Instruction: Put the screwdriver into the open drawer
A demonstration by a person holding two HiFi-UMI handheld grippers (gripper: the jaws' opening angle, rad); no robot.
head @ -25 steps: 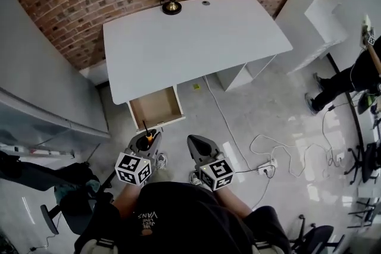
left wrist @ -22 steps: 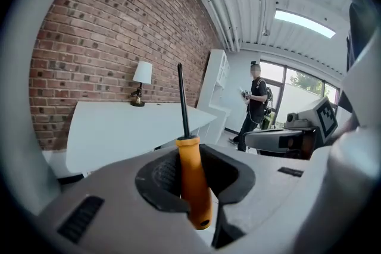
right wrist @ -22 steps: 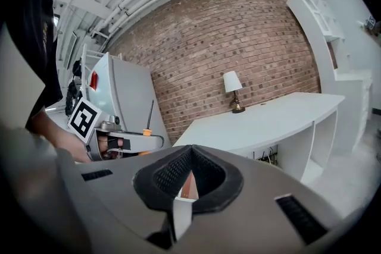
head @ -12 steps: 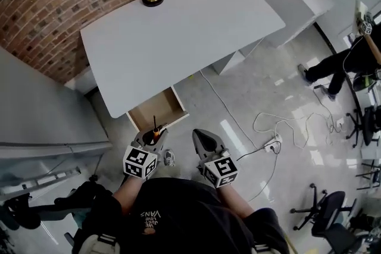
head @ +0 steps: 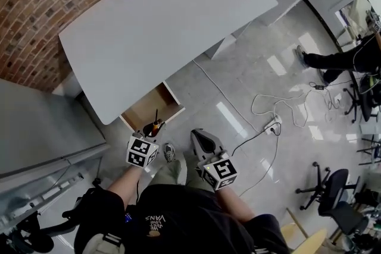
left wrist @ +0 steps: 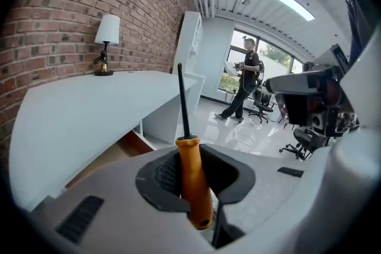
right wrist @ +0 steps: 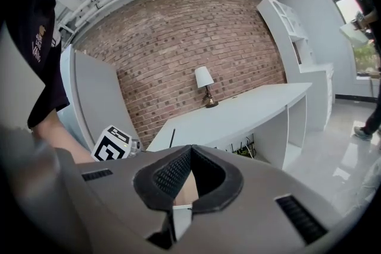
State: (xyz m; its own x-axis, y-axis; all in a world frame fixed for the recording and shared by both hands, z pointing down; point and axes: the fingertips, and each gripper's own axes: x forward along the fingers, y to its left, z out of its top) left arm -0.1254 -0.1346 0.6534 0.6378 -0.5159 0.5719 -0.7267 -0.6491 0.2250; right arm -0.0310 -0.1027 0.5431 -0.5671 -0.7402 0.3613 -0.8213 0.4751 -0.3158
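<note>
Nearing the open drawer (head: 144, 109), I am carrying the screwdriver (left wrist: 191, 178) clamped in my left gripper (head: 151, 128), tip now reaching its front edge.

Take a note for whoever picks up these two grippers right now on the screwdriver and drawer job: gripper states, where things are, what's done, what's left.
Left gripper: shut on the screwdriver, clamped by its orange handle with the shaft pointing up.
Right gripper: shut, holding nothing, beside the left one.
Drawer: open under the white desk, just ahead of the left gripper.
Done: screwdriver picked up and brought to the drawer's front.
Left: move it over the drawer, lower it in, open the jaws.
</note>
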